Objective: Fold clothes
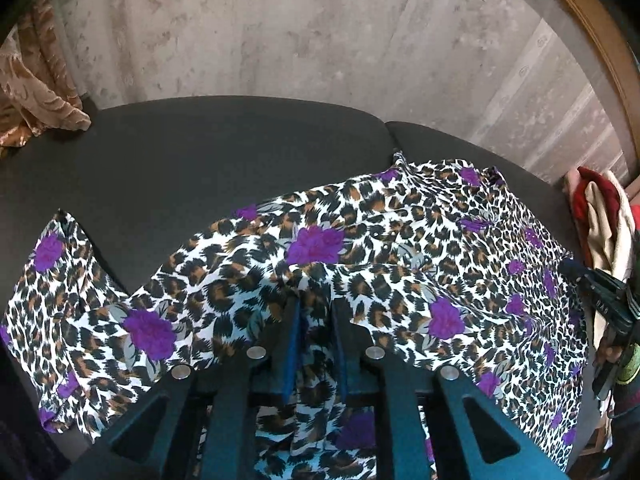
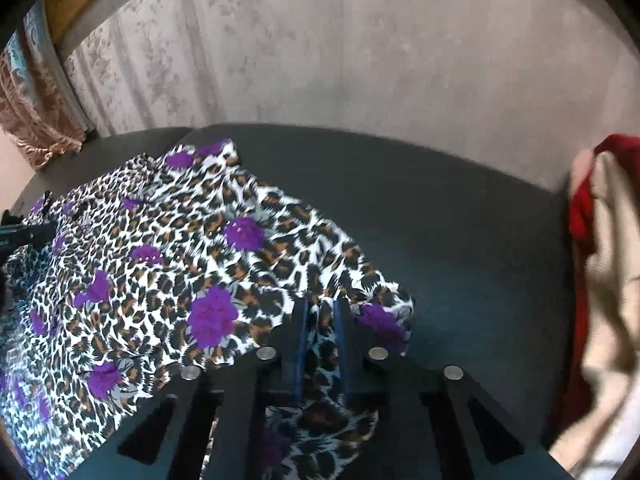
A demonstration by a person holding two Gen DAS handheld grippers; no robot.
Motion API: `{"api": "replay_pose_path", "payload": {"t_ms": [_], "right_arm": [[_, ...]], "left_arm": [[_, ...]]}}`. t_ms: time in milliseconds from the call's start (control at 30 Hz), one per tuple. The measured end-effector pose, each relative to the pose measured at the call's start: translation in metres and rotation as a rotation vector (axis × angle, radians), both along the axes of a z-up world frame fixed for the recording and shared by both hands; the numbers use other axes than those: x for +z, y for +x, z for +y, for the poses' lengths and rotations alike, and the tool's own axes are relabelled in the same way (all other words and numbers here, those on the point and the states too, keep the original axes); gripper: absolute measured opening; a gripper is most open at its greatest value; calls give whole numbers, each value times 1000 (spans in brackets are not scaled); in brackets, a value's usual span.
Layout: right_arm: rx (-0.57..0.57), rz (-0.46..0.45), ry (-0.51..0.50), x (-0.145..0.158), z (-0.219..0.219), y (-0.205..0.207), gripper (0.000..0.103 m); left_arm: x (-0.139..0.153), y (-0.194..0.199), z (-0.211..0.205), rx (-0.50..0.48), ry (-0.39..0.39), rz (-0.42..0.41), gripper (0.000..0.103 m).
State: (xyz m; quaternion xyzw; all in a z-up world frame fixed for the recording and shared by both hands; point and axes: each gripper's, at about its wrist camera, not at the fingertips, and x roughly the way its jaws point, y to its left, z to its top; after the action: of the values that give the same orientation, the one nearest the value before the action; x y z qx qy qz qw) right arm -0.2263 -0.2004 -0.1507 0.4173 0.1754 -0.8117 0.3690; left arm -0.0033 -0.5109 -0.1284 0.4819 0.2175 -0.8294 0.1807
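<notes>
A leopard-print garment with purple flowers [image 1: 360, 216] lies spread over a dark grey cushion [image 1: 200, 152]. My left gripper [image 1: 316, 300] is shut on a bunched fold near the garment's front edge, and creases run out from its tips. A loose flap of the garment lies off to the left. In the right wrist view the same garment [image 2: 180, 240] covers the left half of the cushion [image 2: 460, 220]. My right gripper [image 2: 321, 304] is shut on its right corner, with cloth showing between the fingers. Each gripper shows at the edge of the other's view.
A pile of red and cream clothes [image 1: 600, 208] [image 2: 608, 240] sits at the cushion's right end. A patterned beige curtain [image 1: 36, 92] [image 2: 36, 120] hangs at the far left. A pale patterned wall [image 1: 320, 32] stands behind the cushion.
</notes>
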Motion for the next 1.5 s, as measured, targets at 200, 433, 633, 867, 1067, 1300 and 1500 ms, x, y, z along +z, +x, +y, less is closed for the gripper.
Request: {"api": "replay_pose_path", "payload": {"t_ms": [200, 433, 633, 867, 1067, 1300, 1500], "right_arm": [[-192, -7, -26, -1, 31, -27, 0], [-55, 45, -60, 25, 15, -1, 71], [-17, 35, 60, 6, -1, 8, 3], [-223, -11, -43, 7, 39, -20, 0], [-81, 12, -108, 33, 30, 9, 62], [-5, 5, 50, 6, 9, 24, 3], [-128, 3, 1, 10, 31, 12, 3]], "left_arm": [[3, -3, 3, -2, -38, -12, 18], [7, 0, 9, -9, -66, 8, 18], [-6, 0, 9, -18, -74, -12, 20], [-6, 6, 4, 7, -66, -3, 21], [-7, 7, 0, -2, -59, -1, 22], [-8, 8, 3, -1, -77, 6, 22], [-8, 12, 2, -3, -85, 37, 22]]}}
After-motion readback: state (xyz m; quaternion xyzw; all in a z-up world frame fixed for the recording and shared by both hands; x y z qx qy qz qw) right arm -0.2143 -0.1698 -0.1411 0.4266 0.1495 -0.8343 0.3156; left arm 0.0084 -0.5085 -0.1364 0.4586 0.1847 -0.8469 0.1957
